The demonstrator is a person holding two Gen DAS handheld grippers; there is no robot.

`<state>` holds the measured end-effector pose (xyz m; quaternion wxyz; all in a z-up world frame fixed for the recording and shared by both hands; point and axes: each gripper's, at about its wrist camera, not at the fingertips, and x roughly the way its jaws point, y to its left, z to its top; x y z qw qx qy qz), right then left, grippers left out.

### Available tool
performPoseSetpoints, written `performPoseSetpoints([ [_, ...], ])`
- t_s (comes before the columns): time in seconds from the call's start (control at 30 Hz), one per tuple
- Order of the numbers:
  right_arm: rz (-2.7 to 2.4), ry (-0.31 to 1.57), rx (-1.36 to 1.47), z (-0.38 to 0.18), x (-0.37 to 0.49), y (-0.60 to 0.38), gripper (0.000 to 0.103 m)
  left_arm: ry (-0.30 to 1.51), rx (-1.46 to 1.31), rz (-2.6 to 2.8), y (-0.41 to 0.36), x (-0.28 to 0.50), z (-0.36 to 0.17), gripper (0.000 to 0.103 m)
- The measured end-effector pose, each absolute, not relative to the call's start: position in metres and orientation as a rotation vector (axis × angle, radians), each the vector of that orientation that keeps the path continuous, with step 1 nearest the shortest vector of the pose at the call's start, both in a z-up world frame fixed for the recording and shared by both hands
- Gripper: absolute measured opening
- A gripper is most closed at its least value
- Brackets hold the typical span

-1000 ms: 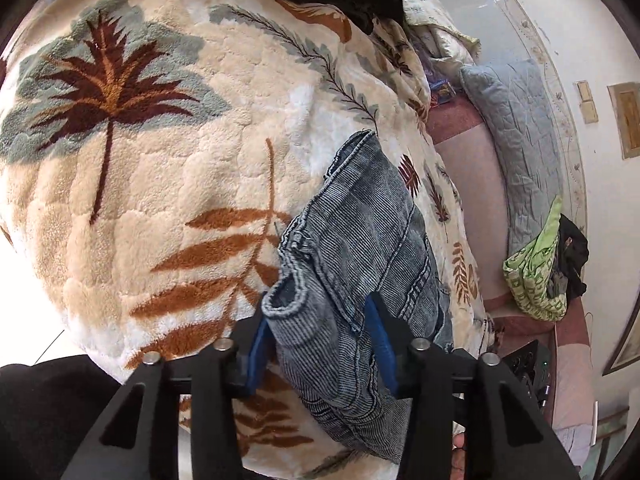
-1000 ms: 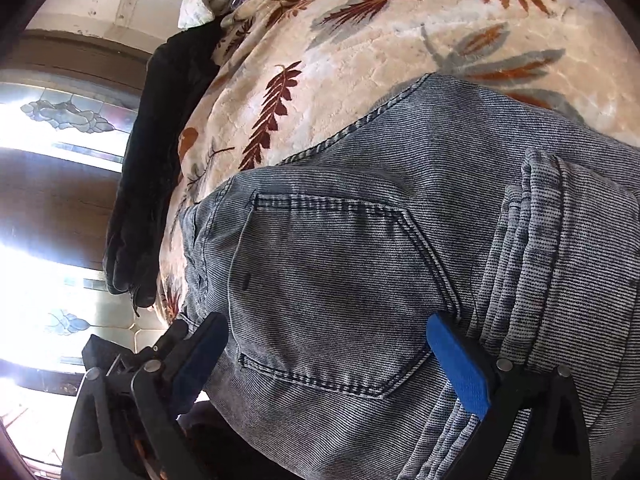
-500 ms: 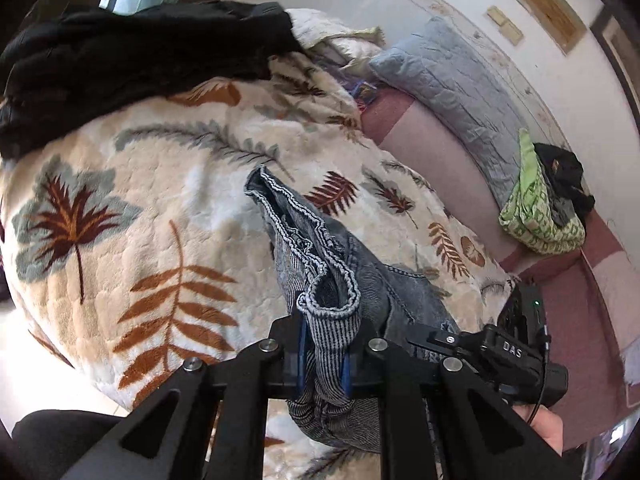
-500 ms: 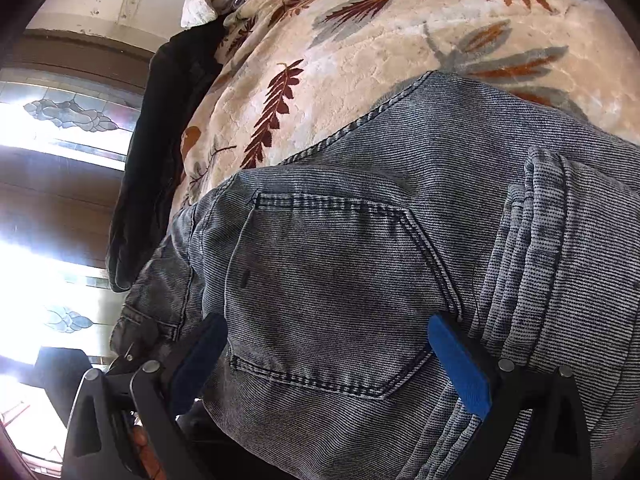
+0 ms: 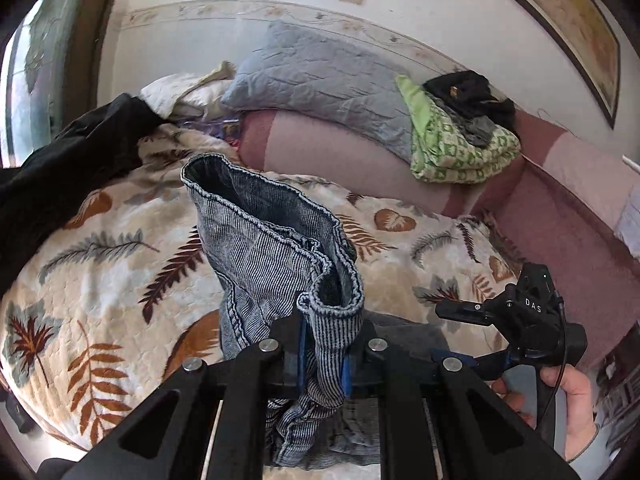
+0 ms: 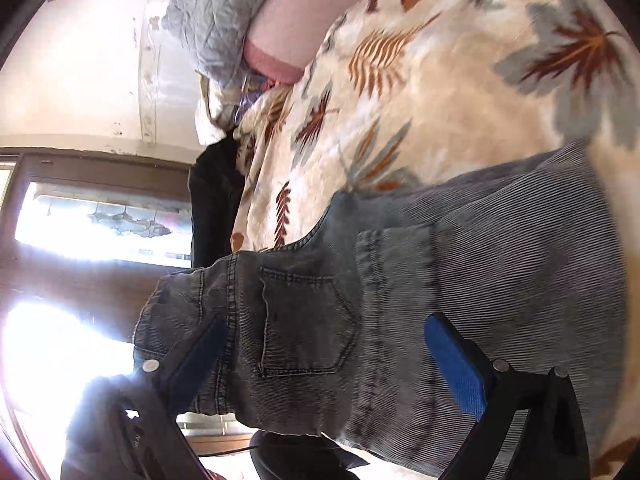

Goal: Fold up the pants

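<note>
One pair of jeans (image 5: 276,256), one leaf-print blanket (image 5: 100,280), one grey pillow (image 5: 320,84), two grippers (image 5: 323,364) (image 6: 332,364).

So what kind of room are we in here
Most likely a living room or bedroom at home: a leaf-print fleece blanket spread over a pink couch or daybed, a grey quilted pillow, and other clothes lying around.

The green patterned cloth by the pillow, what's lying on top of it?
A black garment and a small grey piece sit on the green patterned cloth; whatever lies beneath the cloth is covered.
</note>
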<state>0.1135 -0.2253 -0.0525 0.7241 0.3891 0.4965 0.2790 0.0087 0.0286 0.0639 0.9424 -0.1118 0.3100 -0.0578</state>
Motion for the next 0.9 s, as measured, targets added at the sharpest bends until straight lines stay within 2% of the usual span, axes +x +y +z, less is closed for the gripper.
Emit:
performPoseSetpoints([
  [0.23,0.461,0.931,0.911,-0.053,0.074,-0.343,0.1,0.688,-0.041,-0.31,-0.099,0.012,0.038,0.013],
  [0.4,0.41,0.886,1.047,-0.085,0.056,-0.391,0.1,1.007,0.124,-0.352,-0.169,0.027,-0.069,0.013],
  [0.47,0.445,0.897,1.143,-0.095,0.055,-0.399,0.1,0.947,0.159,-0.346,-0.173,0.018,-0.064,0.013],
  [0.67,0.469,0.851,1.179,-0.098,0.054,-0.407,0.101,1.004,0.045,-0.354,-0.163,0.032,-0.048,0.014],
  [0.73,0.461,0.841,1.184,-0.098,0.054,-0.407,0.101,1.054,0.125,-0.373,-0.177,0.029,-0.066,0.038],
  [0.77,0.461,0.837,1.175,-0.097,0.053,-0.407,0.101,1.02,0.165,-0.396,-0.186,0.025,-0.067,0.045],
  [0.8,0.461,0.837,1.165,-0.096,0.052,-0.407,0.101,0.993,0.188,-0.423,-0.19,0.018,-0.063,0.059],
  [0.83,0.46,0.84,1.156,-0.095,0.051,-0.406,0.101,0.994,0.185,-0.449,-0.192,0.014,-0.058,0.064],
  [0.9,0.457,0.84,1.14,-0.094,0.049,-0.404,0.101,1.0,0.101,-0.506,-0.184,0.006,-0.042,0.064],
])
